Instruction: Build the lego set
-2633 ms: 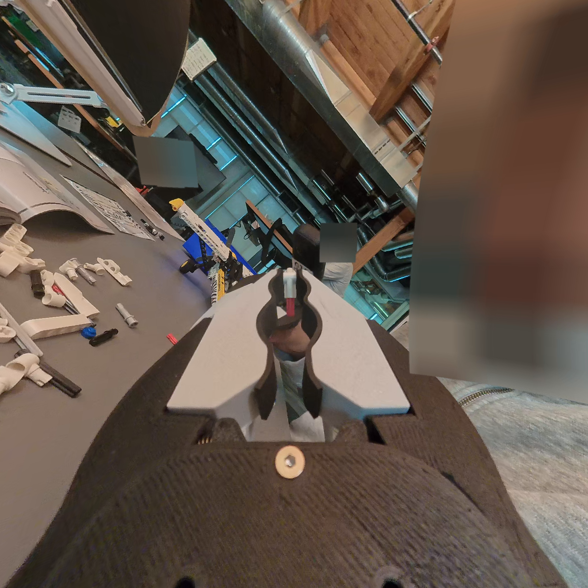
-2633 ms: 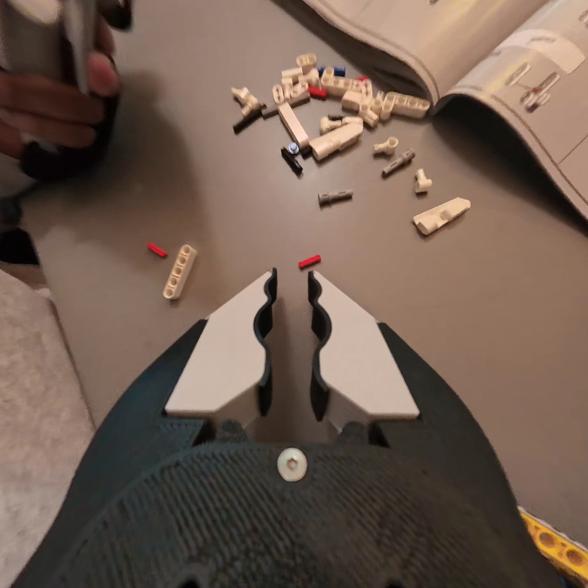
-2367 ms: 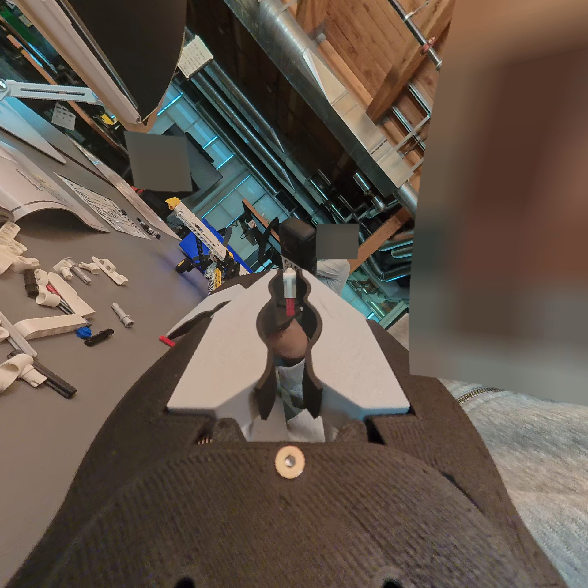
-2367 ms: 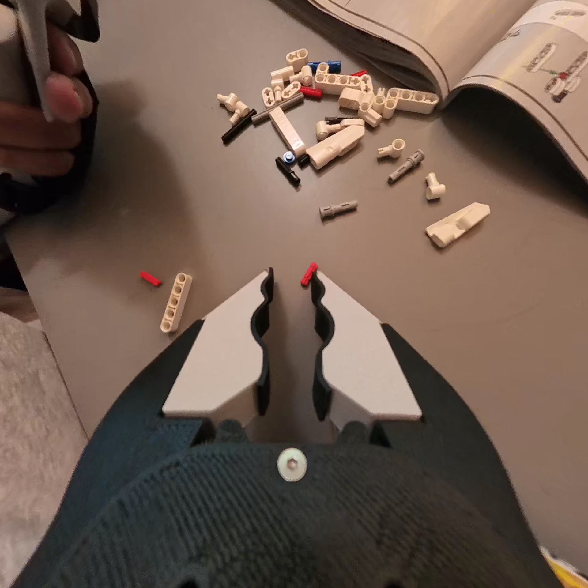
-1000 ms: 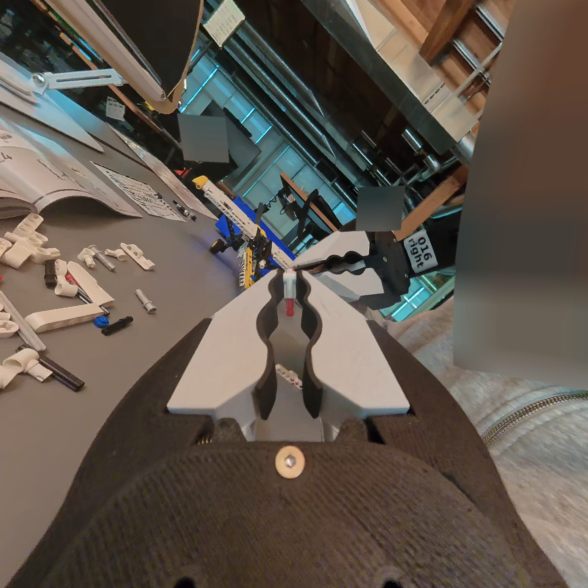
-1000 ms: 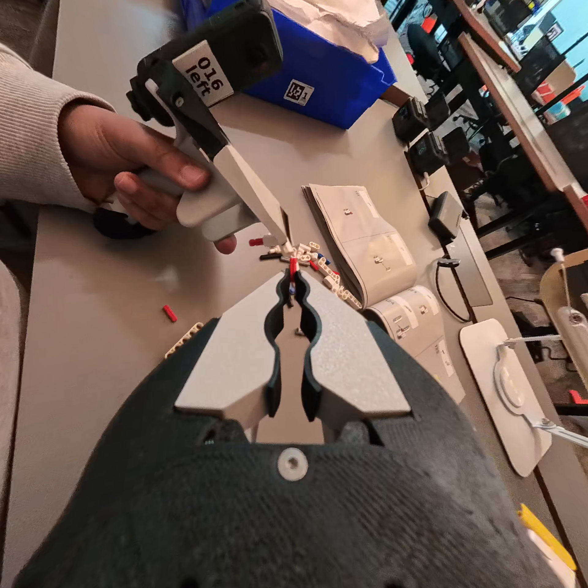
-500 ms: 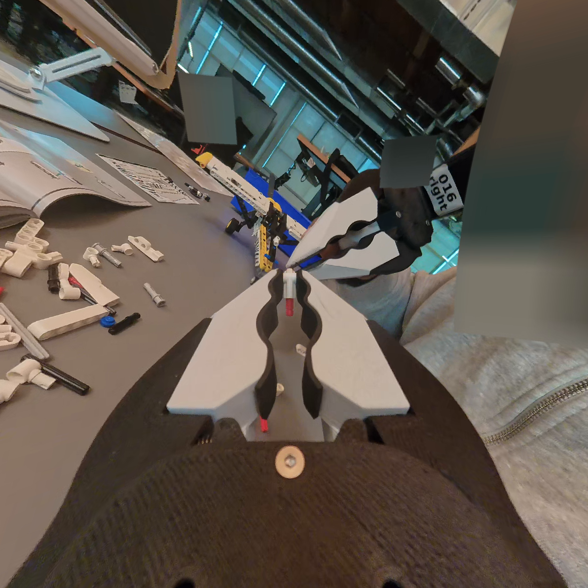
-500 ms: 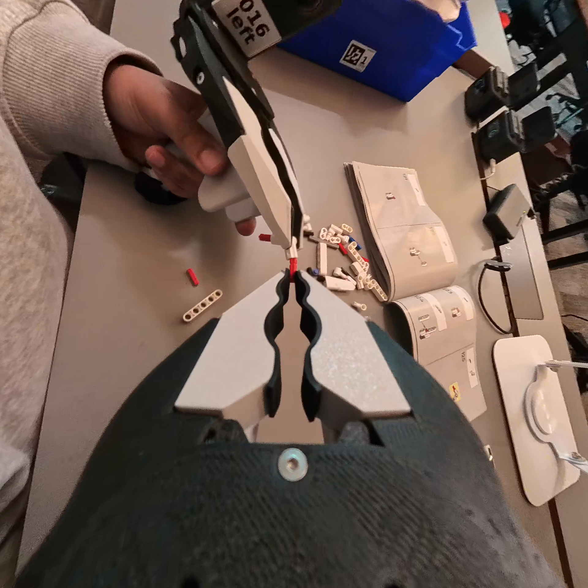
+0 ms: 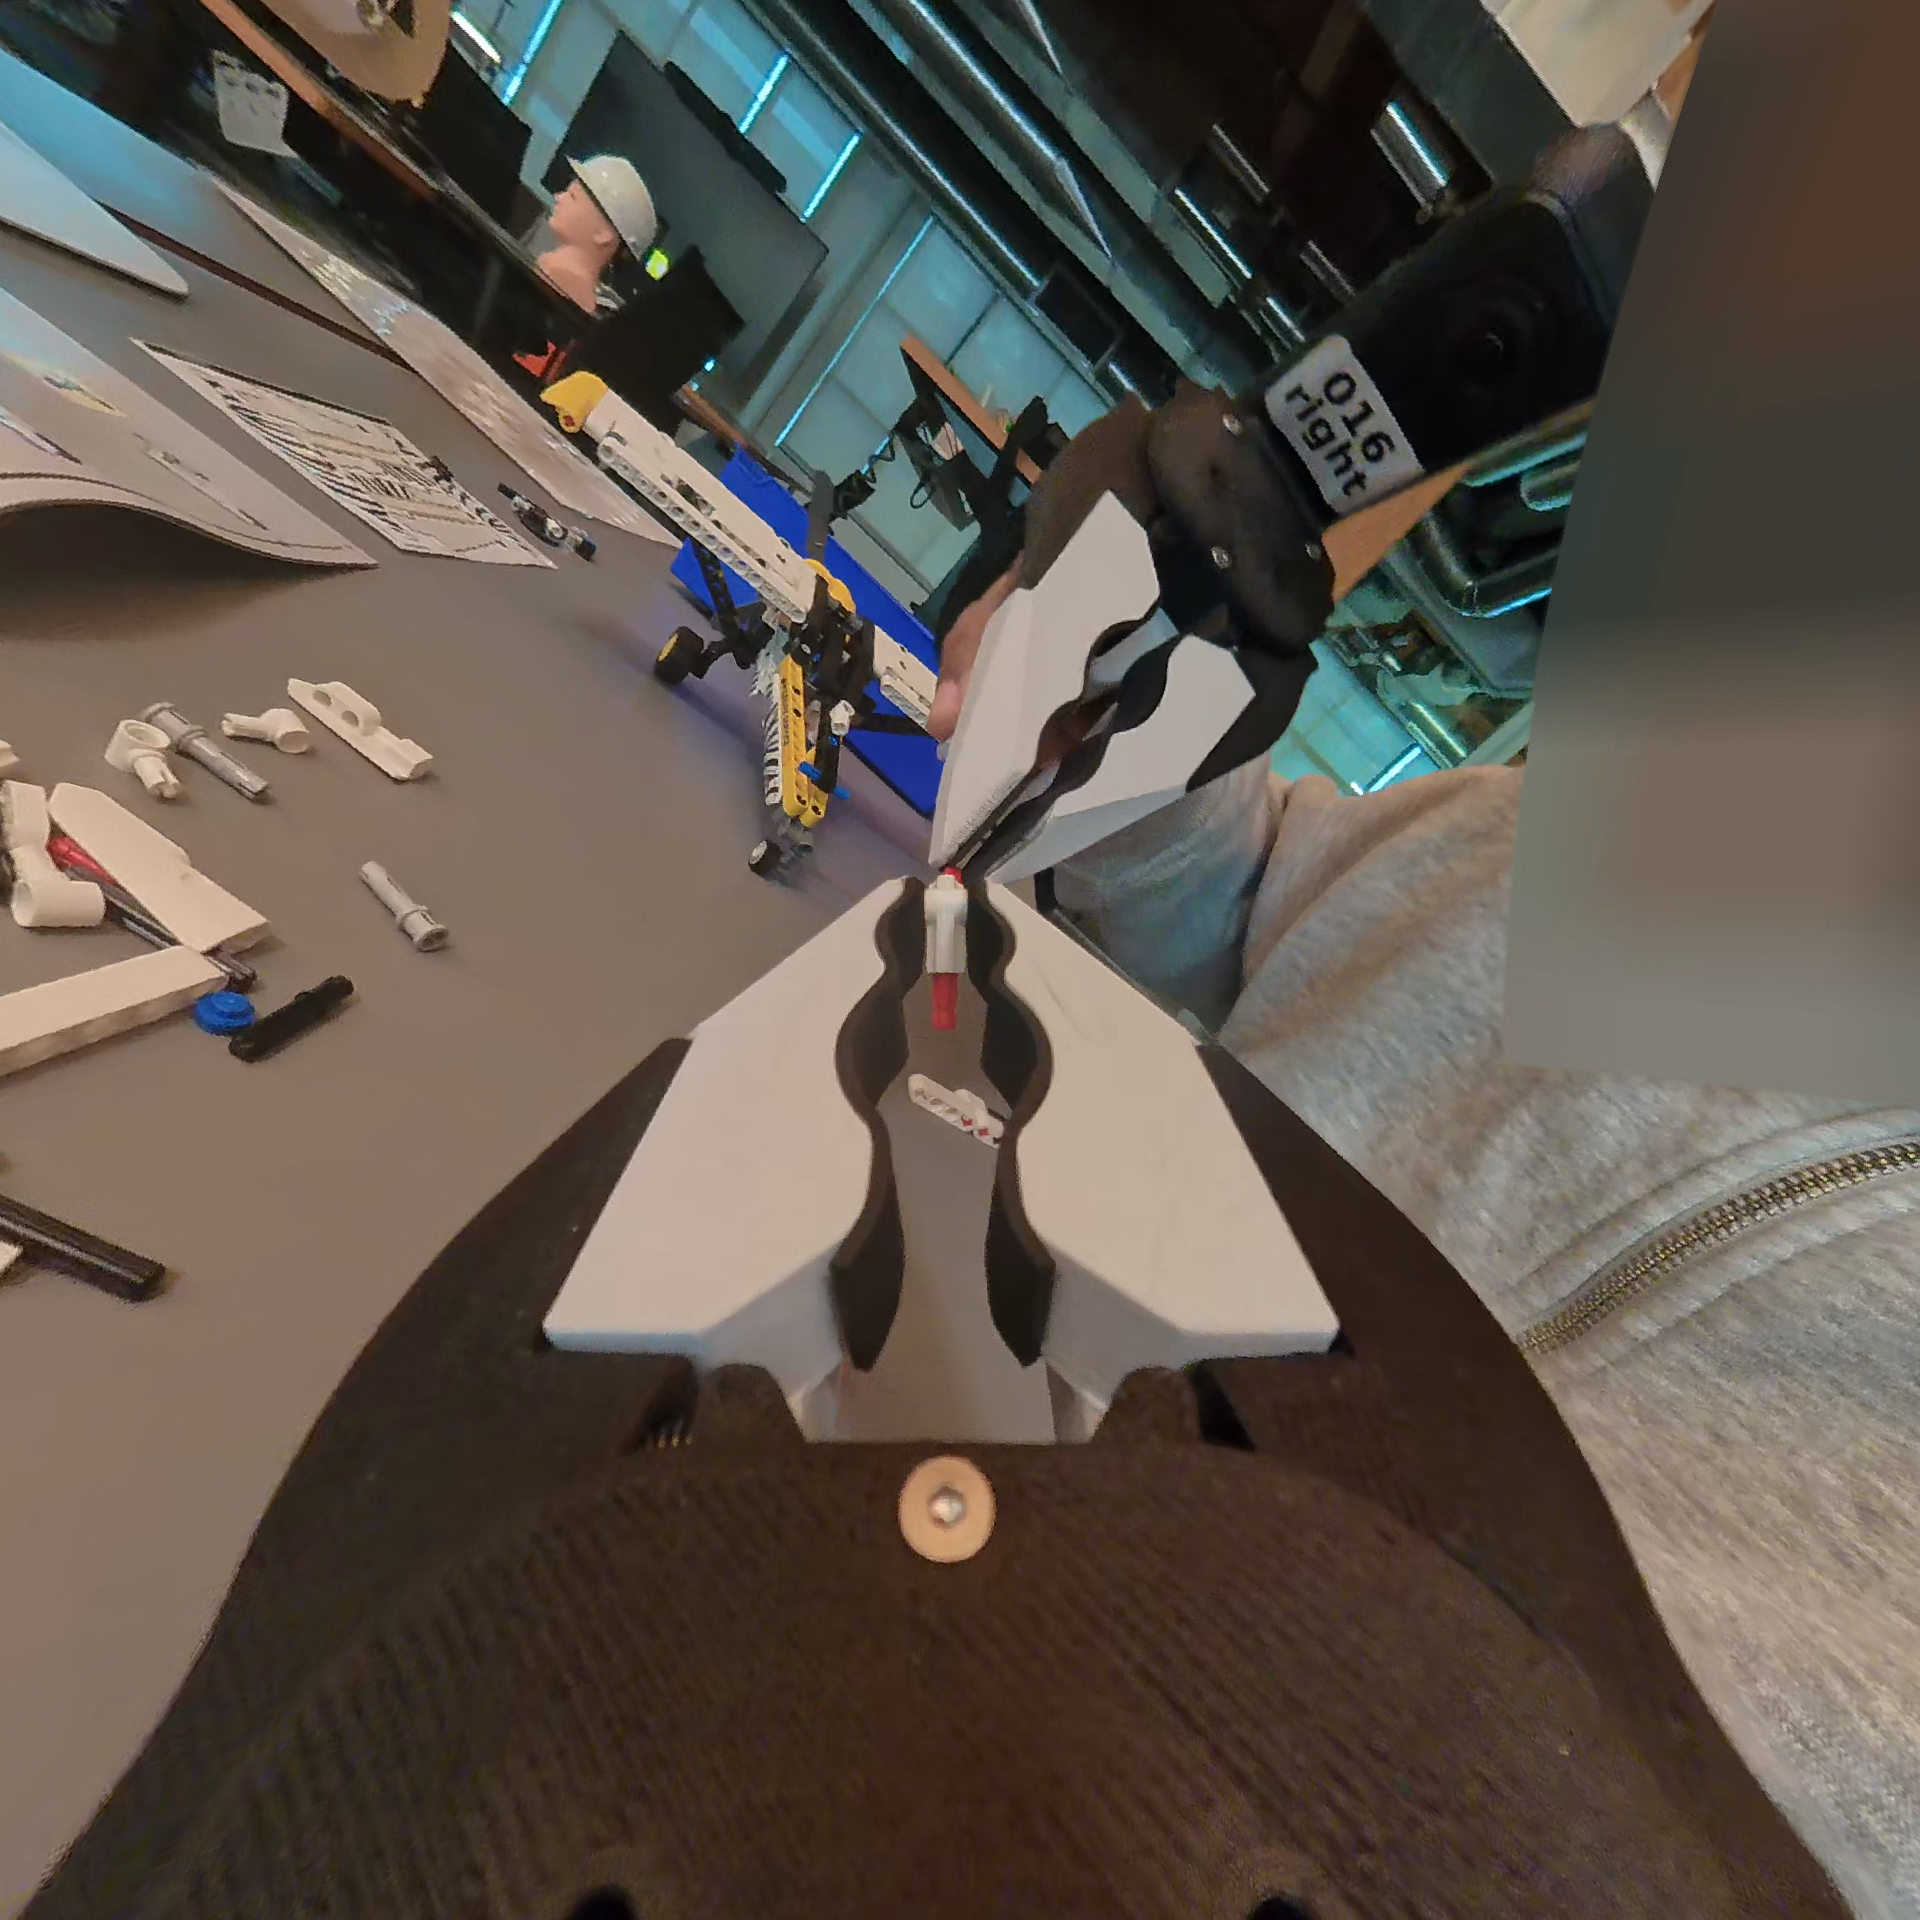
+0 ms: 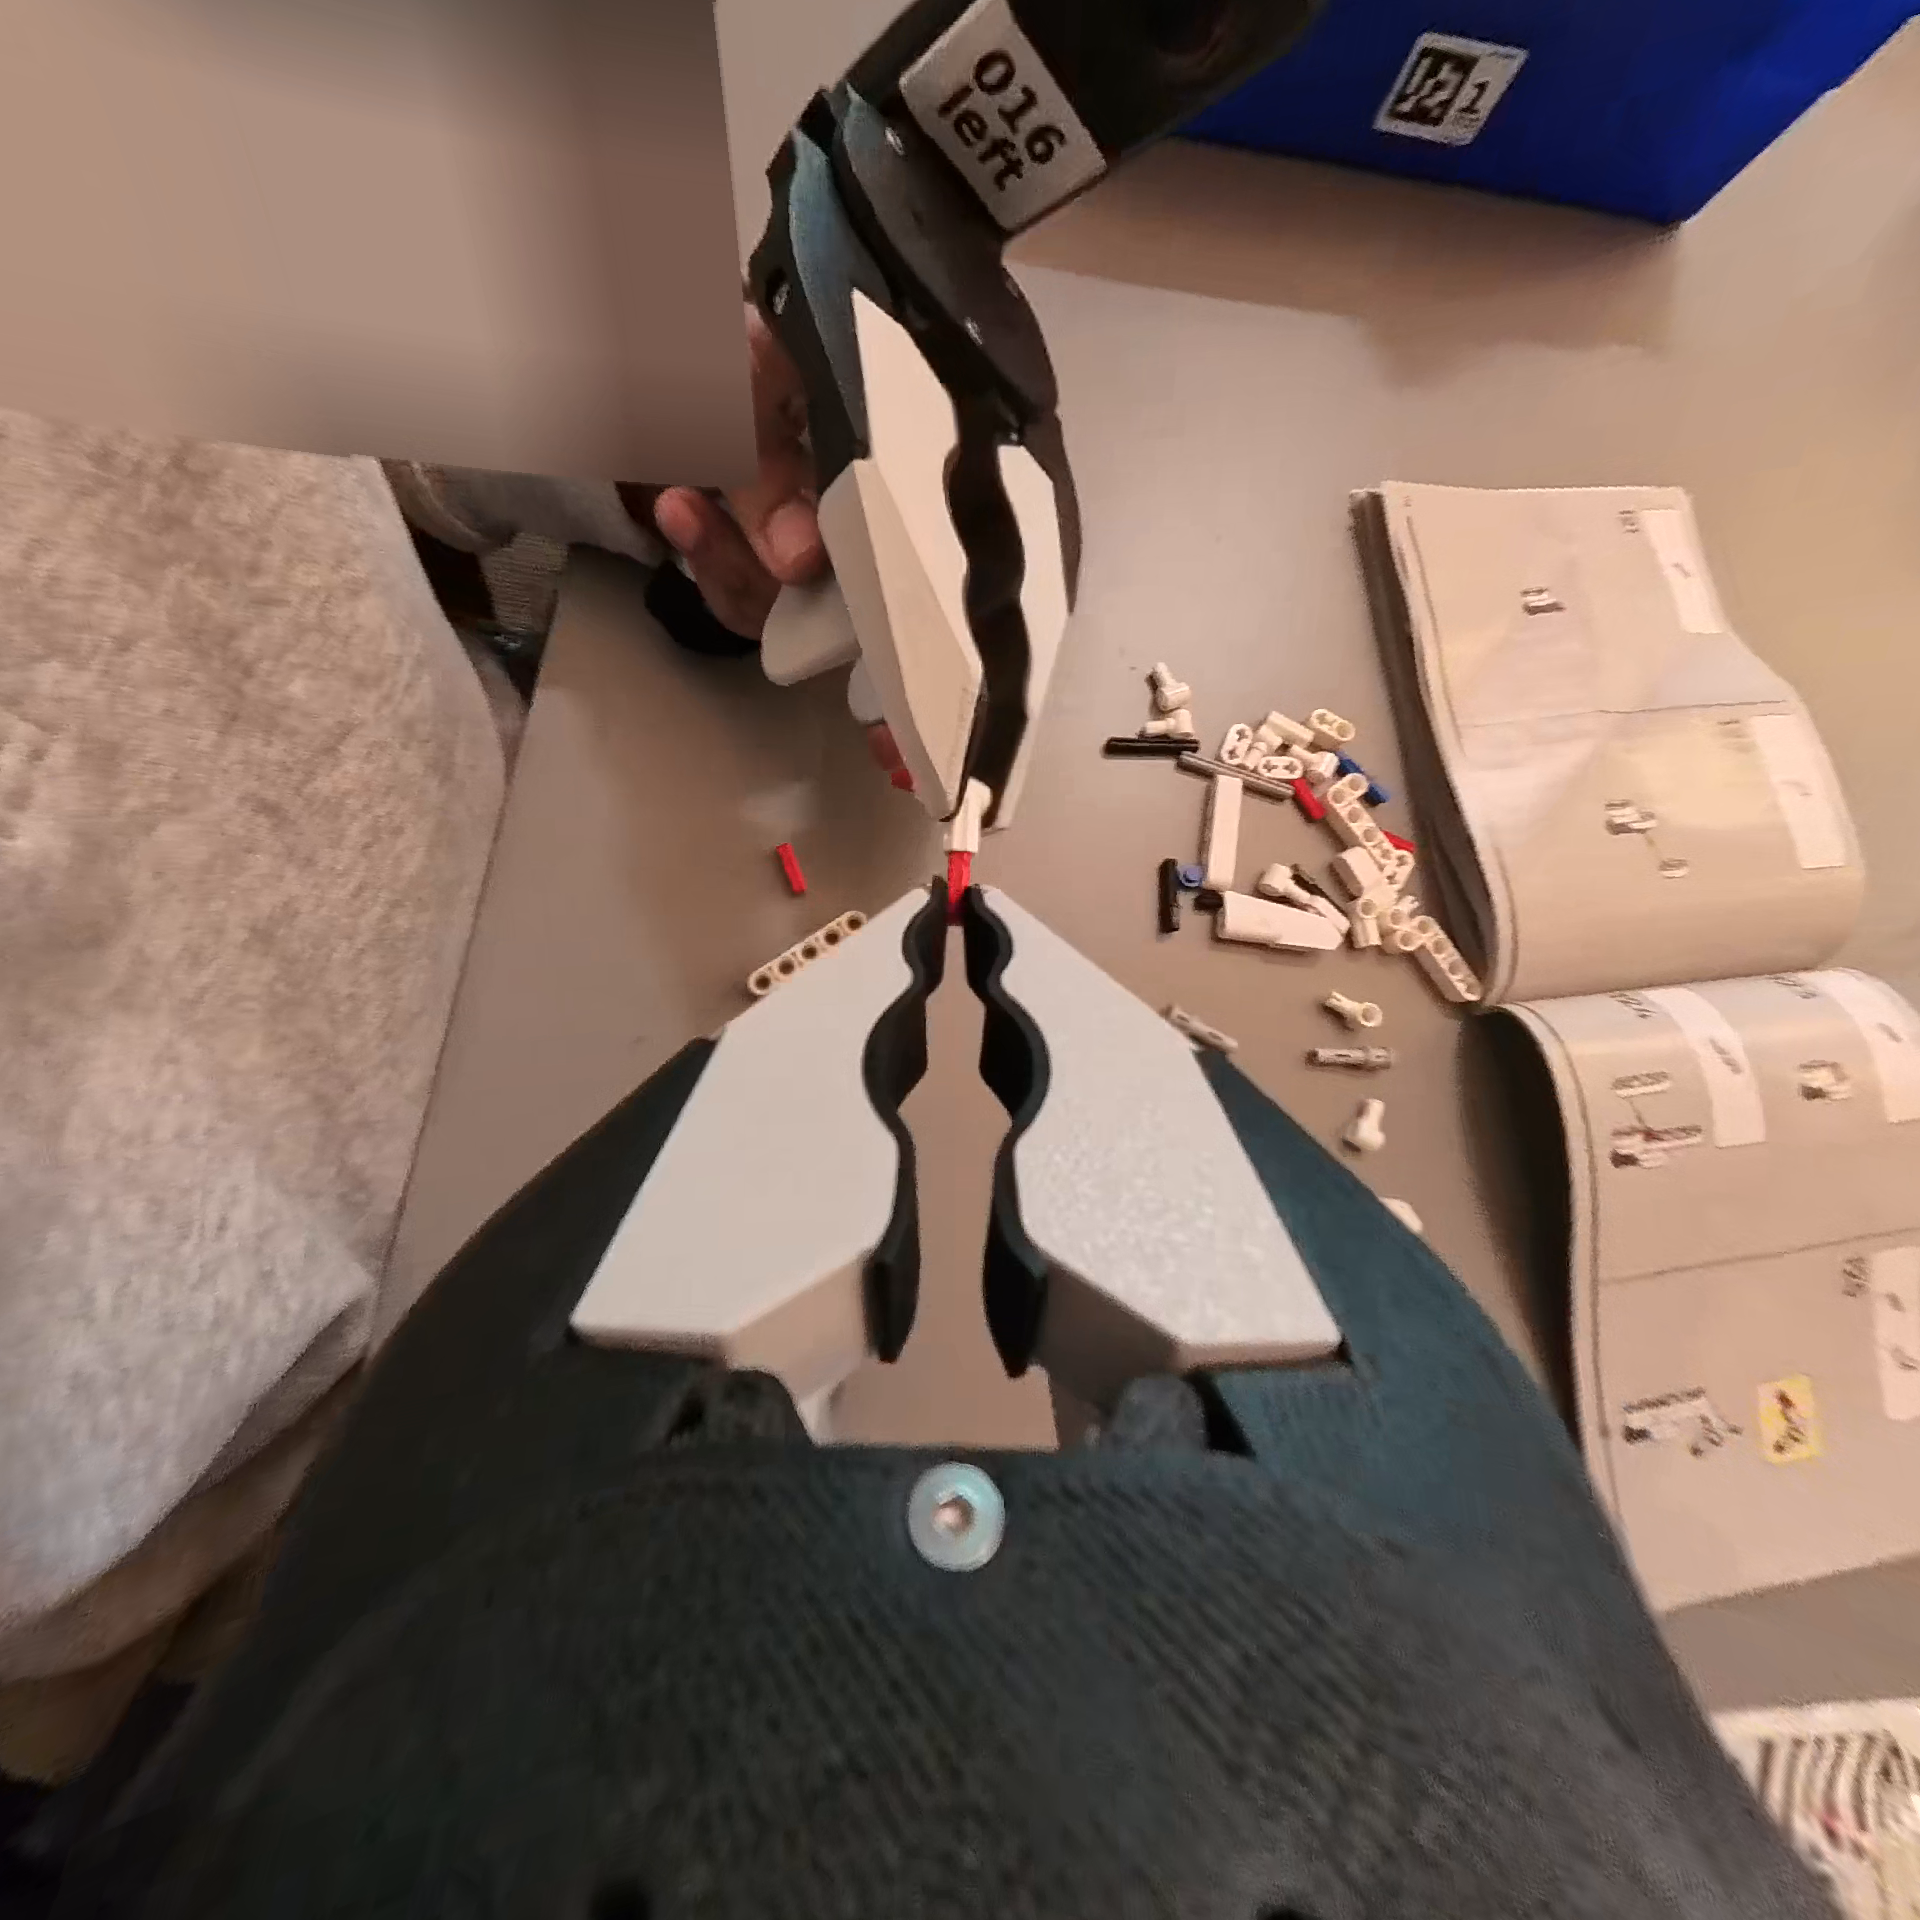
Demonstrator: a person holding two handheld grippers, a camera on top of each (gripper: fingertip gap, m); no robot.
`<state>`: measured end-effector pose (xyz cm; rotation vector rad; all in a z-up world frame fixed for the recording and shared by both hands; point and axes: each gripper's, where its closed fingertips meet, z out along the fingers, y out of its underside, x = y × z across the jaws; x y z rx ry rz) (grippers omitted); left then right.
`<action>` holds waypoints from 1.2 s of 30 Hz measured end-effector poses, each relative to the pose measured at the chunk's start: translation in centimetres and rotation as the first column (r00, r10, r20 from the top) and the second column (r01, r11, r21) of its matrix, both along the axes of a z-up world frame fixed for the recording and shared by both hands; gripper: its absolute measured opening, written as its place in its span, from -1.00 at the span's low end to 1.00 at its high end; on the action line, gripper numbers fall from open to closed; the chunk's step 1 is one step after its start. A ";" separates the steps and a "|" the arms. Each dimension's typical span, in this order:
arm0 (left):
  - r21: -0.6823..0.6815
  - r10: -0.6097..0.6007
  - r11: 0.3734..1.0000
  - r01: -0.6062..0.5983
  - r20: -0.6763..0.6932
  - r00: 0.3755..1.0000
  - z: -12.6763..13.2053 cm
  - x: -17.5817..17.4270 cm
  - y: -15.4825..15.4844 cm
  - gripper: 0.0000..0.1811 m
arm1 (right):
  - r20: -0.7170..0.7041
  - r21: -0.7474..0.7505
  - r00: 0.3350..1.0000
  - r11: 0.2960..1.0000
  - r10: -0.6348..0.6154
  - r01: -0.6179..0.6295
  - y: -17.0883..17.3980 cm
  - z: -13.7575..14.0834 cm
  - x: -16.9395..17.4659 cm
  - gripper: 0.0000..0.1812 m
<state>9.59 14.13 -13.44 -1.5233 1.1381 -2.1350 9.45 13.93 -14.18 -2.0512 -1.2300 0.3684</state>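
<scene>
**Red pin meets white connector above the grey table**

White connector [image 9: 943,923] sits pinched at the very tip of the left gripper [image 9: 945,894], whose fingers are closed tight on it; a short red stub [image 9: 943,1000] pokes out of the connector's near end, back between the fingers. The right gripper [image 10: 956,902] is closed just as narrowly on a small red pin [image 10: 957,871], holding it by one end. Both are held up above the grey table [image 10: 1195,436], tip to tip: seen from the right wrist, the pin's free end touches the connector's open end, though how far in it sits is too small to tell.

Below, a loose heap of white, black, red and blue lego parts [image 10: 1309,831] lies beside an open instruction booklet [image 10: 1621,727]. A white beam [image 10: 805,953] and a spare red pin [image 10: 792,868] lie apart from the heap. Farther off in the left wrist view stands a part-built white and yellow model [image 9: 769,623], in front of a blue bin [image 9: 748,540].
</scene>
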 end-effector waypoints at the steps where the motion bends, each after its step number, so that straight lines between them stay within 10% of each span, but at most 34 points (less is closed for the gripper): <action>1: -0.003 -0.008 1.000 0.008 0.000 1.000 0.0 0.0 -0.1 -0.95 | -0.019 -0.018 1.000 1.000 0.013 -0.013 -0.1 0.0 0.0 -0.98; 36: -0.285 -0.009 0.957 0.049 0.141 0.990 2.3 -1.3 1.8 -0.94 | -0.364 0.118 0.931 0.991 -0.023 0.071 1.6 3.2 -1.5 -0.98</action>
